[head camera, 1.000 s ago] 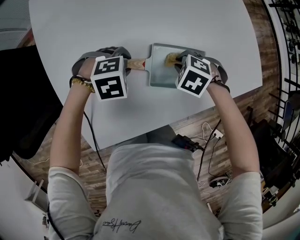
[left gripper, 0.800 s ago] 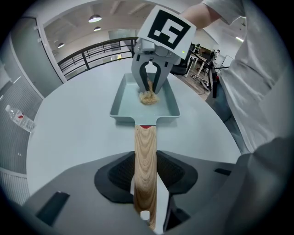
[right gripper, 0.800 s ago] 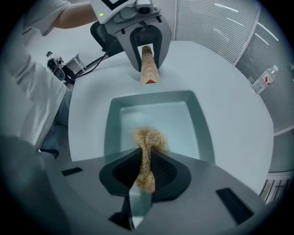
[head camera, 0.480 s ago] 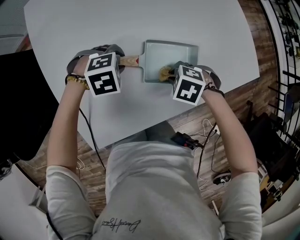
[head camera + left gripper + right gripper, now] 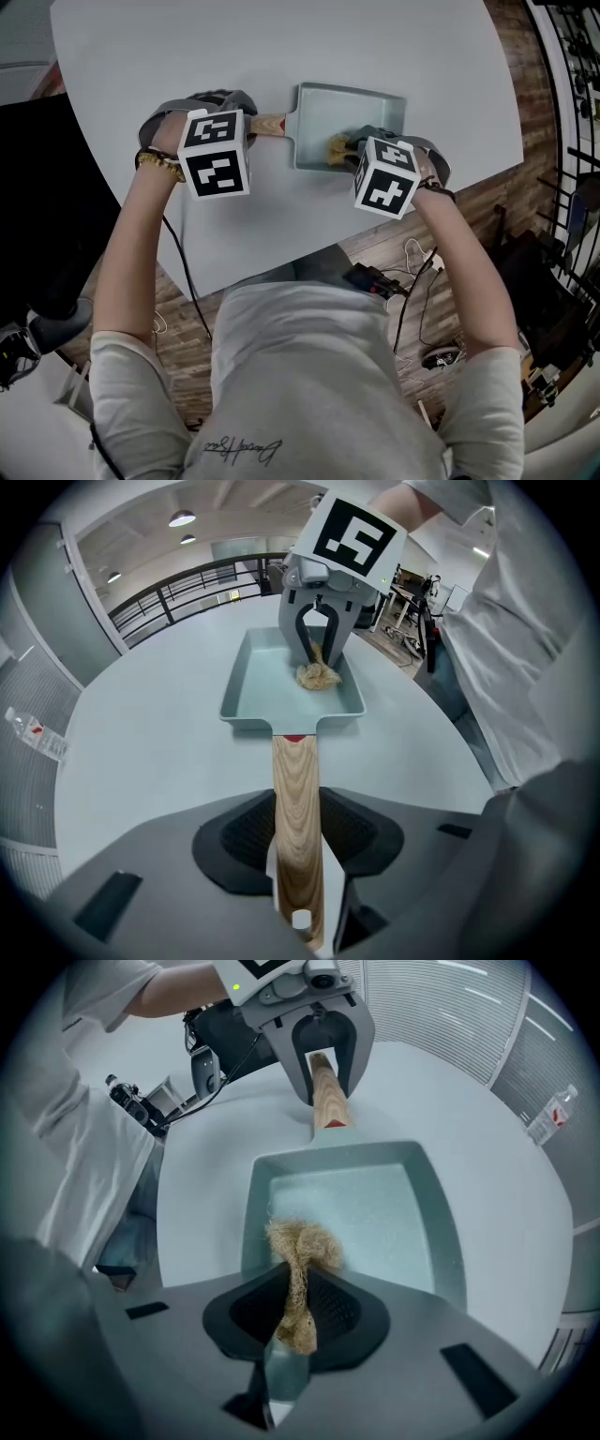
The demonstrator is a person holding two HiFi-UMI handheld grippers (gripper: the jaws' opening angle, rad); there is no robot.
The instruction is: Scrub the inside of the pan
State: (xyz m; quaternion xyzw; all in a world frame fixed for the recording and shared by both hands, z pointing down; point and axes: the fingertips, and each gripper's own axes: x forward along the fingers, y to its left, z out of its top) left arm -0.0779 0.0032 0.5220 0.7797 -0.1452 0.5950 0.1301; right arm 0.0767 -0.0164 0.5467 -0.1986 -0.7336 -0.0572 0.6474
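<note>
A pale green rectangular pan (image 5: 361, 105) with a wooden handle (image 5: 268, 124) lies on the white table. My left gripper (image 5: 247, 127) is shut on the handle (image 5: 296, 799), which runs between its jaws in the left gripper view. My right gripper (image 5: 349, 152) is shut on a tan fibre scrubber (image 5: 337, 145). The scrubber (image 5: 302, 1246) rests on the pan floor (image 5: 380, 1208) near the pan's wall closest to me, pointing steeply down. From the left gripper view, the right gripper (image 5: 320, 654) stands over the scrubber (image 5: 319, 676) inside the pan (image 5: 272, 682).
The round white table (image 5: 187, 56) ends just below the pan, with wooden floor and cables (image 5: 412, 272) beyond its edge. A small plastic bottle (image 5: 549, 1114) lies on the table far from the pan. A railing (image 5: 572, 56) runs along the right.
My right gripper has dragged the scrubber across the pan floor from the far wall toward the near wall, then stopped. The left gripper keeps its hold on the handle.
</note>
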